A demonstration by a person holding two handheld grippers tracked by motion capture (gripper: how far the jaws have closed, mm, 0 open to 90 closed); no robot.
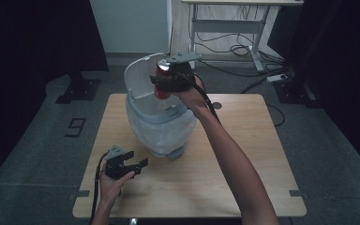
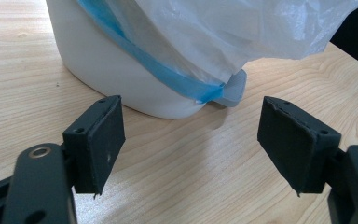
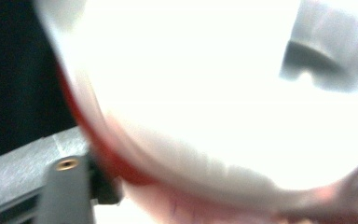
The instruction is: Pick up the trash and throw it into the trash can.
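The right gripper (image 1: 163, 83) hangs over the open bin (image 1: 159, 123) at the table's (image 1: 243, 154) twelve o'clock side, a red can (image 1: 161, 92) between its jaws. The blurred right gripper view leaves it unclear whether the pads still pinch the can. To drop it well, keep the can above the bag-lined mouth, clear of the raised lid (image 1: 138, 77) at ten o'clock, and let it fall straight. The left gripper (image 1: 132, 165) rests at seven o'clock, jaws spread and empty, beside the bin's pedal (image 2: 233, 88).
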